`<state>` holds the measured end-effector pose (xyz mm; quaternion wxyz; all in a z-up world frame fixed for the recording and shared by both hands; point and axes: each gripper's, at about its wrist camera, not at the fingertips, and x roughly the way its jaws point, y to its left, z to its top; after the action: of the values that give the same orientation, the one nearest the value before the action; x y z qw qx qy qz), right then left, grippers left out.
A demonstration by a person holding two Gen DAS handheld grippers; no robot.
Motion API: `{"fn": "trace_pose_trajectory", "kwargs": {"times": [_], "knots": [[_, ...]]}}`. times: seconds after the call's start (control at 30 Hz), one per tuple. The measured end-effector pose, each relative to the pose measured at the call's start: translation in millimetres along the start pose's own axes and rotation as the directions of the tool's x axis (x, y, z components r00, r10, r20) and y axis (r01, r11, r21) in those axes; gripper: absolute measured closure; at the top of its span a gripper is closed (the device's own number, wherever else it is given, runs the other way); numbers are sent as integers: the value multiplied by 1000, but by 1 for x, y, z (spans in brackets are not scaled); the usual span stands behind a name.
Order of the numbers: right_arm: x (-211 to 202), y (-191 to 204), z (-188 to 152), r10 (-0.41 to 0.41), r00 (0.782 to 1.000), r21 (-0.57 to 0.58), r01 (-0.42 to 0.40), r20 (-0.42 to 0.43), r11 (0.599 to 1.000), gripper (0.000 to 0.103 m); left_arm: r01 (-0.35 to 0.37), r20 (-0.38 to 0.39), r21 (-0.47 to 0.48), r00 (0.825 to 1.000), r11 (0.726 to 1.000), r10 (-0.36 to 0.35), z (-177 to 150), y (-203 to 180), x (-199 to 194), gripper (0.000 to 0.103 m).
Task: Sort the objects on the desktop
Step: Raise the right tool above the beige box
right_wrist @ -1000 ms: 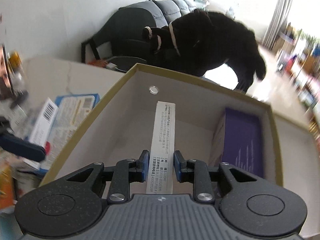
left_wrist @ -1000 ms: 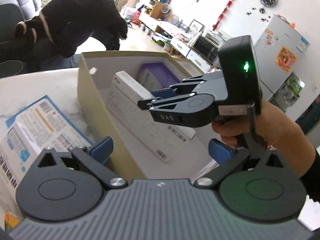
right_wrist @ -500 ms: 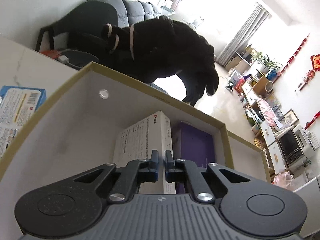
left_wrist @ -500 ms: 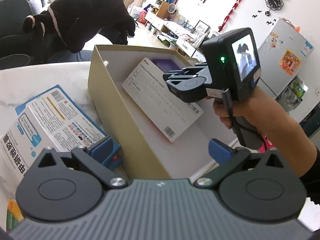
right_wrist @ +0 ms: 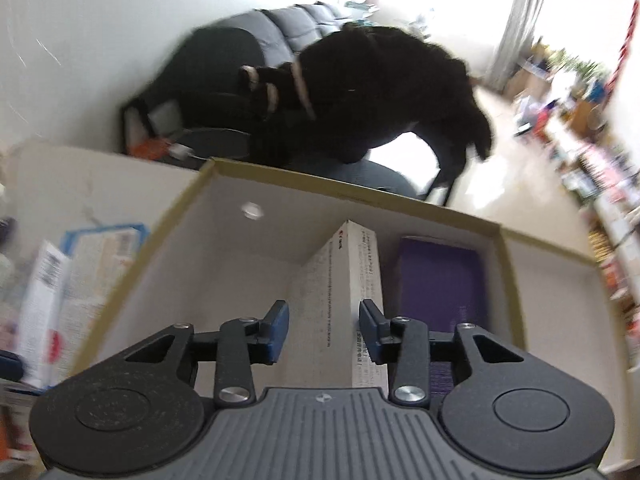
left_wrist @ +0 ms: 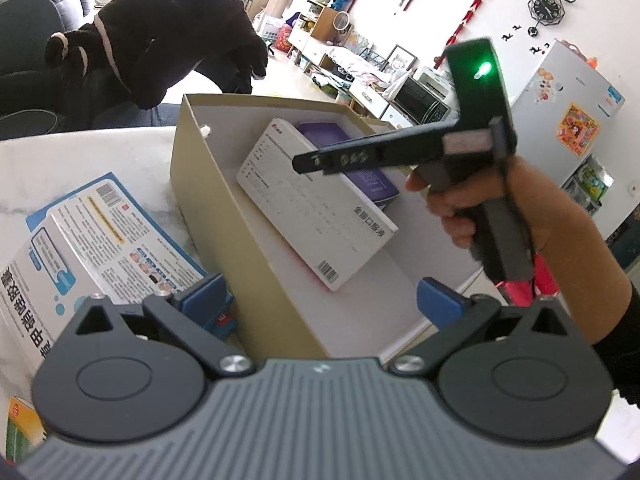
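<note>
A white medicine box point(left_wrist: 316, 216) lies tilted inside the tan cardboard box point(left_wrist: 200, 200), leaning on a purple box point(left_wrist: 352, 160). My right gripper point(left_wrist: 304, 160), held in a hand, hovers just above the white box. In the right wrist view its jaws point(right_wrist: 324, 332) are opening. The white box point(right_wrist: 340, 300) shows beyond the gap and neither pad touches it. The purple box point(right_wrist: 440, 280) lies to its right. My left gripper point(left_wrist: 320, 294) stands open at the cardboard box's near end, with nothing gripped.
A large blue-and-white box point(left_wrist: 80, 240) lies on the marble table left of the cardboard box, with a yellow-green packet point(left_wrist: 20, 428) at the near left corner. A black dog point(right_wrist: 380, 92) stands behind the table by a dark sofa point(right_wrist: 224, 72).
The white box went from standing on edge in my right gripper to lying inside the cardboard box. The right gripper has drawn back and its jaws have parted. The left gripper stayed put.
</note>
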<state>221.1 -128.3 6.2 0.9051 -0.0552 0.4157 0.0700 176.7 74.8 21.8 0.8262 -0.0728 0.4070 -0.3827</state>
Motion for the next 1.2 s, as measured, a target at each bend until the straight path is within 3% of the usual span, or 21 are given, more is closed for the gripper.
{"fn": "trace_pose_trajectory", "kwargs": {"times": [0.13, 0.23, 0.37, 0.6, 0.7, 0.93, 1.07, 1.2], "knots": [[-10, -20, 12, 121, 993, 108, -121, 3, 987, 65, 3, 4, -8, 1000, 1000, -3, -2, 0, -2, 0], [-18, -32, 20, 121, 992, 139, -123, 27, 983, 64, 5, 6, -9, 1000, 1000, -5, -2, 3, -2, 0], [-15, -31, 20, 165, 986, 134, -163, -4, 977, 64, 16, 11, -28, 1000, 999, -16, -3, 6, -1, 0], [5, 14, 19, 212, 975, 57, -208, -72, 976, 54, 0, 17, -43, 1000, 999, 1, -11, 9, -7, 0], [13, 32, 19, 175, 979, 2, -176, -102, 984, 44, 4, 26, -56, 1000, 998, -3, -13, 13, -14, 0], [34, 14, 10, 183, 963, 114, -163, -198, 980, 34, 28, 8, -37, 1000, 999, -28, -7, 12, -6, 0], [38, 10, 3, 243, 942, 166, -208, -233, 964, 31, 31, -12, -6, 999, 1000, -31, -7, 6, 3, 0], [36, 15, 1, 294, 922, 194, -250, -253, 949, 19, 30, -21, -7, 999, 1000, -30, -9, 6, 5, 0]]}}
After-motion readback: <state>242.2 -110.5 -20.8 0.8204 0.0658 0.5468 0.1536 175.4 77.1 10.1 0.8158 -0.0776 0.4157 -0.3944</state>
